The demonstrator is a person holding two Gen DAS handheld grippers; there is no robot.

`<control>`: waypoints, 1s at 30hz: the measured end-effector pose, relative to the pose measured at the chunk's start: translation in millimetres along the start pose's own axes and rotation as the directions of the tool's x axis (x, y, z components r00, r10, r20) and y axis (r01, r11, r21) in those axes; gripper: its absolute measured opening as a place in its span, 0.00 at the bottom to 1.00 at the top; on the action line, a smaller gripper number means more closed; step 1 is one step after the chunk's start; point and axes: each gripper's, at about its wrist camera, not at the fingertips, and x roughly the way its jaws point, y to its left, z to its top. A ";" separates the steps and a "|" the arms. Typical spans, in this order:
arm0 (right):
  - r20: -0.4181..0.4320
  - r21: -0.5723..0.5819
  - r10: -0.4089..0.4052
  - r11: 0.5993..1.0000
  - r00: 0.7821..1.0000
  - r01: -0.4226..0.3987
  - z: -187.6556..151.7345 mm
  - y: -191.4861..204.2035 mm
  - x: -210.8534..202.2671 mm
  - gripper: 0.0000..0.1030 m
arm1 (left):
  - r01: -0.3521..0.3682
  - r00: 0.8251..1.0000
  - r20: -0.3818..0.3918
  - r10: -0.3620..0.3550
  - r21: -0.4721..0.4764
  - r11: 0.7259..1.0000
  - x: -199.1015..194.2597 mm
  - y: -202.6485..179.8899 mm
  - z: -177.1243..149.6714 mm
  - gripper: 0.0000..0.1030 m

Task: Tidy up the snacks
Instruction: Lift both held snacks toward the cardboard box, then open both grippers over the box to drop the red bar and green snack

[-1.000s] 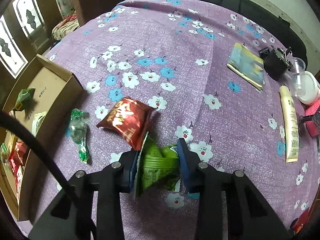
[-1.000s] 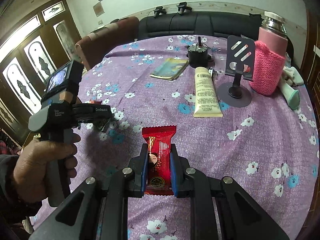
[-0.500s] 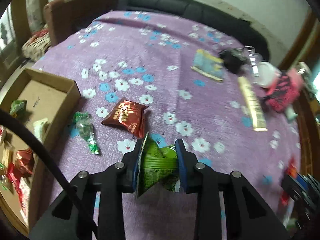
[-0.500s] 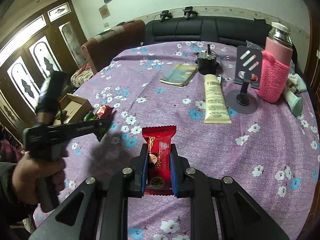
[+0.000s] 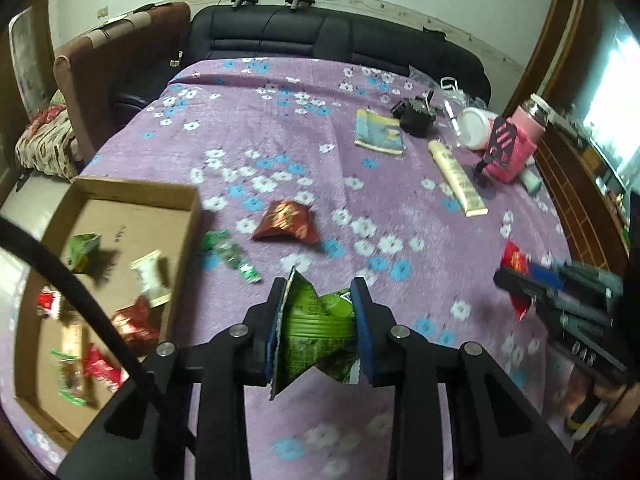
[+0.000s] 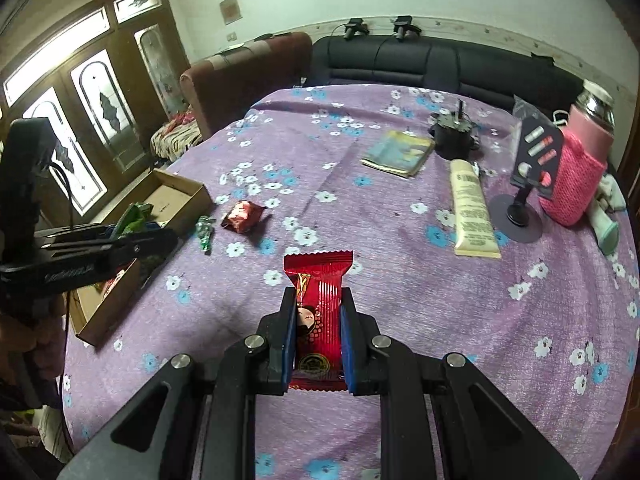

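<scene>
Left claw was clenched on the green snack bag, crumpled between the pads. Over the last second it had lifted and pulled back: a second ago the bag sat low over the purple floral cloth, right by the red chip packet; now that packet was well clear at 12 o'clock of the claw and the whole worktop showed. The cardboard box had swung into fuller view at 9 o'clock, with several wrappers already inside. Green candy wrapper lay on the cloth just beside the box wall, between box and chip packet.

Right claw was grasping the red snack bar, its top edge sticking out past the fingertips. That grip looked unchanged across the second; the claw had risen somewhat. From its view the left claw sat at 9 o'clock, over the near end of the box.

Read: both hands loaded and airborne, left one about to drop into the box. Two snacks were left loose on the cloth. Clutter at 2 o'clock (tube, booklet, pink-sleeved flask) looked unrelated.
</scene>
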 end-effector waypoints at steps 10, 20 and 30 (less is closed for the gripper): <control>-0.023 -0.157 0.091 0.983 0.996 -0.093 33.4 96.0 15.3 0.17 | -0.119 0.993 -0.030 0.117 -0.067 0.991 -37.0 99.1 -17.6 0.32; -0.127 -0.300 0.232 0.918 0.964 -0.260 77.9 213.6 78.9 0.17 | -0.176 0.980 -0.125 0.153 -0.199 0.964 -37.8 182.3 -28.2 0.32; -0.246 -0.302 0.228 0.906 0.942 -0.298 95.3 251.8 138.2 0.17 | -0.149 0.977 -0.188 0.100 -0.267 0.952 -24.3 210.7 -29.1 0.33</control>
